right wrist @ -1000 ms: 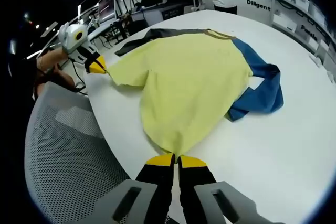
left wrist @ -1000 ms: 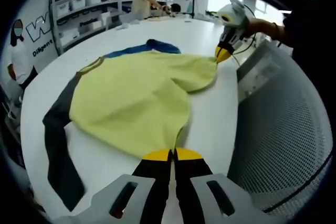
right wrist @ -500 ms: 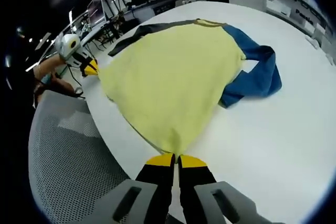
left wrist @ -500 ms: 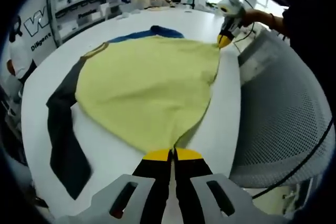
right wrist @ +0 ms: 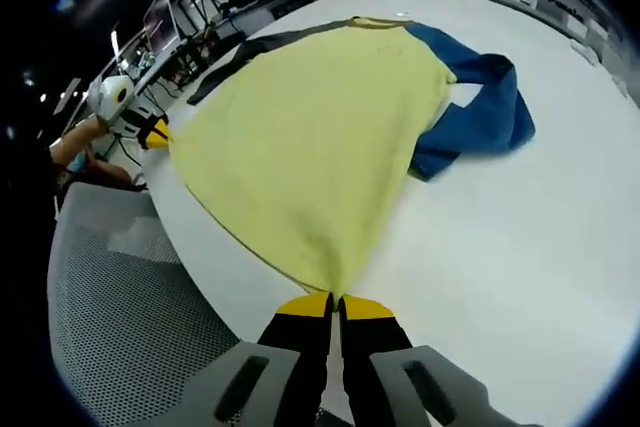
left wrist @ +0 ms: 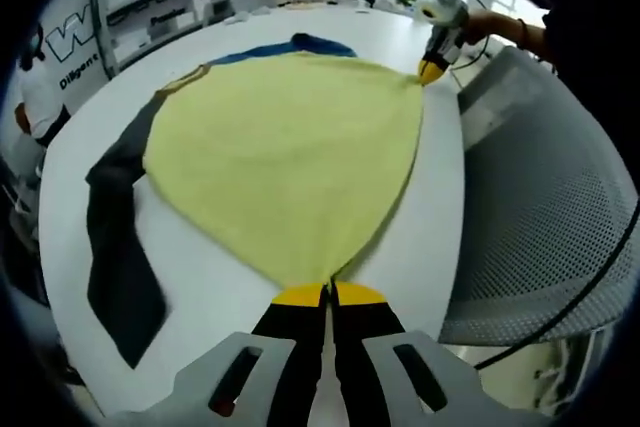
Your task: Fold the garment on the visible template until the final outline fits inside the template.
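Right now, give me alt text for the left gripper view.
The left gripper, jaws shut, pinches the near hem corner of a yellow shirt spread on a white table. The right gripper grips the far corner; a dark sleeve trails left.

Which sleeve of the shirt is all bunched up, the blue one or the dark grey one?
The blue sleeve is bunched, doubled back on itself beside the yellow body. The dark grey sleeve lies stretched out long and flat.

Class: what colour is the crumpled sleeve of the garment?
Blue; the sleeve shows best in the right gripper view, beside the yellow body.
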Tool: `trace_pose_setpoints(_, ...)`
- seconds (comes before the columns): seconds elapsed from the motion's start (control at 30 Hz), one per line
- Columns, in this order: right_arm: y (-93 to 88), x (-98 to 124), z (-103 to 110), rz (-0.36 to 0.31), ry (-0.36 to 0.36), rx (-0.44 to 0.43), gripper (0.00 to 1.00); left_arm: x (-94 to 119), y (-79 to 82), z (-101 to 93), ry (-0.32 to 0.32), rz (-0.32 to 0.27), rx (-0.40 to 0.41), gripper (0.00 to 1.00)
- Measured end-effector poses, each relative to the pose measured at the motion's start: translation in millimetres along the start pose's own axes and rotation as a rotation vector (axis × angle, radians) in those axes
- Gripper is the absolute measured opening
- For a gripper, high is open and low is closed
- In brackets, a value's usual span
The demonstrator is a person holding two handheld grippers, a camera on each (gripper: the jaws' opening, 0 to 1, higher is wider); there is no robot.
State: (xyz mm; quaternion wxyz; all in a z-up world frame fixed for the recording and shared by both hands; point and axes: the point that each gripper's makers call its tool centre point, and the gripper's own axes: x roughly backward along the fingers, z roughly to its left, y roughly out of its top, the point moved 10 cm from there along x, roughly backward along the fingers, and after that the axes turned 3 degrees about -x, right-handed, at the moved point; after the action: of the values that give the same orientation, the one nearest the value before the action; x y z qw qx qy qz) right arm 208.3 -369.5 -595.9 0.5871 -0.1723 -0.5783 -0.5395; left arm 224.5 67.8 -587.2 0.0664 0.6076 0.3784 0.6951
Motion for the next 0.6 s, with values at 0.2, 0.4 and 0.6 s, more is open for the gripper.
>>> trace_pose_setpoints(0.2, -0.3, -1.8, 1.6, 0.001, -0.018, 0.014, 0.00, -0.7, -5.2, 0.1, 0.027, -0.028, 0.056, 0.01)
trace_pose_setpoints(0.4, -0.4, -1.9, 3.8, -0.002, -0.029, 0.044, 0.00, -0.5, -8.8, 0.1, 0.065, -0.062, 0.127, 0.03)
trace_pose_setpoints(0.6, 1.5, -1.3, 4.2, 0.003, -0.032, 0.037, 0.02, 2.2, -9.9, -3.2, 0.082, -0.086, 0.149, 0.12)
